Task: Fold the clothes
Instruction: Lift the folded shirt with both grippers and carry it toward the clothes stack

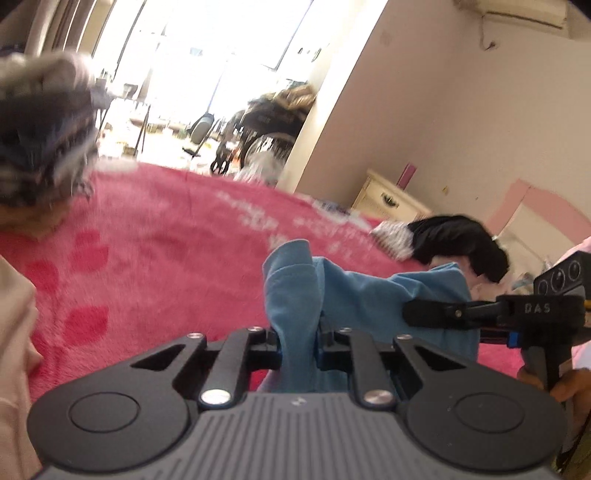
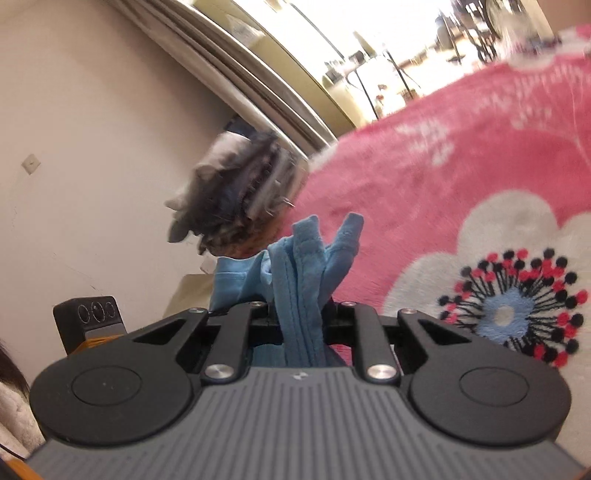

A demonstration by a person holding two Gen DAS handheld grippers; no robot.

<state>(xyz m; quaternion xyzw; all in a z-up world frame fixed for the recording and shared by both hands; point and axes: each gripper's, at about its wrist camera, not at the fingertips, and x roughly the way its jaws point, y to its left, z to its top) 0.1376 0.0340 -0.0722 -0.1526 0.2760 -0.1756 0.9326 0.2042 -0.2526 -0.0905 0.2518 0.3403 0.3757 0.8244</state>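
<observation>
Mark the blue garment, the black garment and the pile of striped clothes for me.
blue garment (image 1: 291, 280): left wrist view, bunched fold above the jaws.
black garment (image 1: 461, 236): left wrist view, middle of the heap.
pile of striped clothes (image 2: 243, 192): right wrist view, its dark striped side.

I am seeing: beige wall; glaring bright window; air conditioner hanging high; cream drawer unit standing past the pink blanket's far edge.

Right gripper pinches bunched blue garment — pink blanket beyond
</observation>
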